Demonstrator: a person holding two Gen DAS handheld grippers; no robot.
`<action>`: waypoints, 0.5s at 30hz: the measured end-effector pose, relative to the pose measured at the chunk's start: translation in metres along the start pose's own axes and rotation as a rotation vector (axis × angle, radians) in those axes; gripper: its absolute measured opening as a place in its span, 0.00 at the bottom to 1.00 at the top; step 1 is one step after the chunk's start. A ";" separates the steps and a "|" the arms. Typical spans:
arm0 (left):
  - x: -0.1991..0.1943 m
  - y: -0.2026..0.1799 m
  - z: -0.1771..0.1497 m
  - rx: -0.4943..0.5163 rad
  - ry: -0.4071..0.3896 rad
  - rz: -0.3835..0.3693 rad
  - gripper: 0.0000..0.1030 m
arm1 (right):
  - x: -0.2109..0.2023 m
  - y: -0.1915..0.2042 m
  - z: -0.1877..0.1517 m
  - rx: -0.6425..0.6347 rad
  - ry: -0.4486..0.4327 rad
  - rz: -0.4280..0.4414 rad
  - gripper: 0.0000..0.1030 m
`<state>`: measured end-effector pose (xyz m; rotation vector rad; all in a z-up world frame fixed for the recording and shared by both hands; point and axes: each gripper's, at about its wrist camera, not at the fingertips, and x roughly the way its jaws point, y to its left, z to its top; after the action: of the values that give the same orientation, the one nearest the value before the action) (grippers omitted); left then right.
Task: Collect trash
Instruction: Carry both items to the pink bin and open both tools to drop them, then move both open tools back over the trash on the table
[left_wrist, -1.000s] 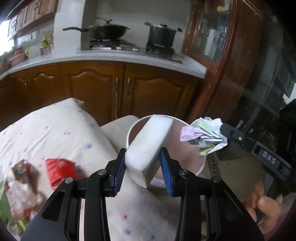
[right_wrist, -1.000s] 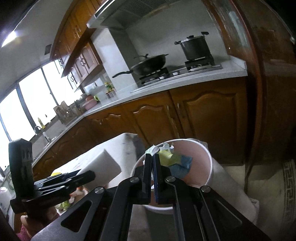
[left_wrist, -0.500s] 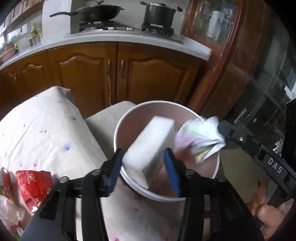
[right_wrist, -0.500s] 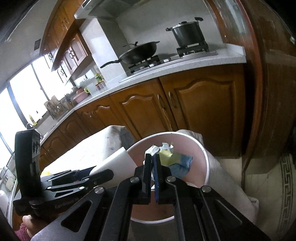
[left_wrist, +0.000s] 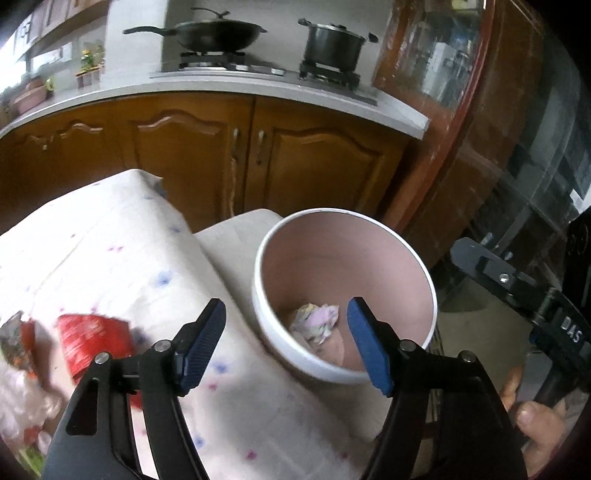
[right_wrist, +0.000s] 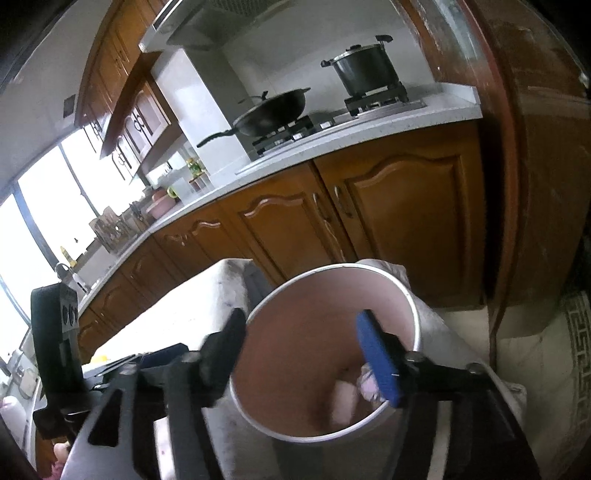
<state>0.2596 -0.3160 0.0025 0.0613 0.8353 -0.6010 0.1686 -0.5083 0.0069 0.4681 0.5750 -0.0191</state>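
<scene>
The left gripper (left_wrist: 286, 341) has its jaws spread wide with nothing between the blue pads (left_wrist: 205, 345), pointing toward twelve o'clock and tilted downward. The right gripper (right_wrist: 301, 356) is likewise spread wide and empty, its fingers reaching toward twelve o'clock; its left finger is blurred. At four o'clock in the left wrist view, the right hand (left_wrist: 532, 417) grips the right gripper's black handle.

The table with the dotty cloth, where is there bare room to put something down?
The cloth is bare from its far corner down to the red wrapper, and along the strip between that wrapper and the bin. The near left edge is crowded with wrappers. Crumpled paper lies in the bin.
</scene>
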 end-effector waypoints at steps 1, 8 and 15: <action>-0.005 0.004 -0.003 -0.008 -0.008 0.006 0.69 | -0.001 0.002 -0.001 0.000 -0.005 0.005 0.79; -0.041 0.031 -0.024 -0.059 -0.053 0.045 0.69 | -0.006 0.025 -0.015 -0.006 -0.005 0.053 0.83; -0.083 0.060 -0.049 -0.110 -0.105 0.092 0.69 | -0.003 0.055 -0.033 -0.021 0.028 0.109 0.84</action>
<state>0.2155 -0.2129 0.0174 -0.0321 0.7577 -0.4673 0.1571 -0.4455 0.0072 0.4788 0.5763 0.0973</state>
